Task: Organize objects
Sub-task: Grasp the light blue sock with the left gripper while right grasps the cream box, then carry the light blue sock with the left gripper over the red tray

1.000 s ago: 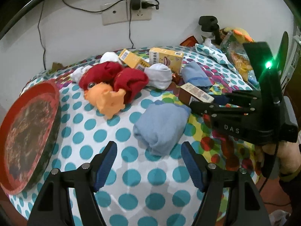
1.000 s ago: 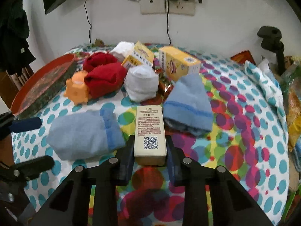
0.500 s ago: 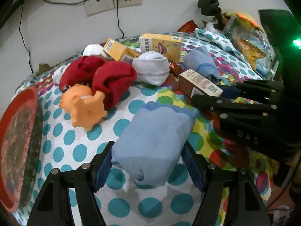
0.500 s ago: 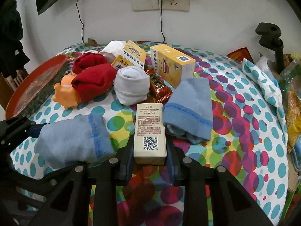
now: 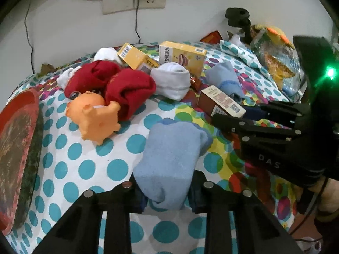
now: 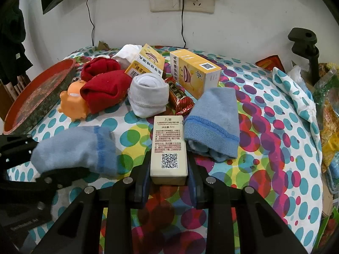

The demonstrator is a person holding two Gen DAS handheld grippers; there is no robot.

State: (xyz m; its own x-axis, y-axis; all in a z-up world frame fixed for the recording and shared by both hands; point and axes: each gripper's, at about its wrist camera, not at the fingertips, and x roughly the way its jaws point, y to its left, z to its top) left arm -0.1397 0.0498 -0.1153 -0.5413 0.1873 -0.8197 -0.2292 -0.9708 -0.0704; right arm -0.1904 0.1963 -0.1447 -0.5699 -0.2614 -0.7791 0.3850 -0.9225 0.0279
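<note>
My left gripper (image 5: 167,192) is shut on a rolled light blue sock (image 5: 171,160) lying on the dotted tablecloth; that sock also shows in the right wrist view (image 6: 76,150). My right gripper (image 6: 168,176) is shut on a cream box with a QR code (image 6: 168,146), which also shows in the left wrist view (image 5: 221,103). Beyond lie a second blue sock (image 6: 214,127), a white sock (image 6: 148,97), red socks (image 6: 103,91), an orange toy (image 6: 73,103) and two yellow boxes (image 6: 197,72).
A red round tray (image 5: 17,154) sits at the table's left edge. A red snack packet (image 6: 179,97) lies by the white sock. Bags and a black clamp (image 6: 305,44) crowd the right side. A wall socket with cables (image 6: 182,0) is behind.
My left gripper moved forward over the light blue sock and closed on it. My right gripper stayed shut on the cream box and barely moved.
</note>
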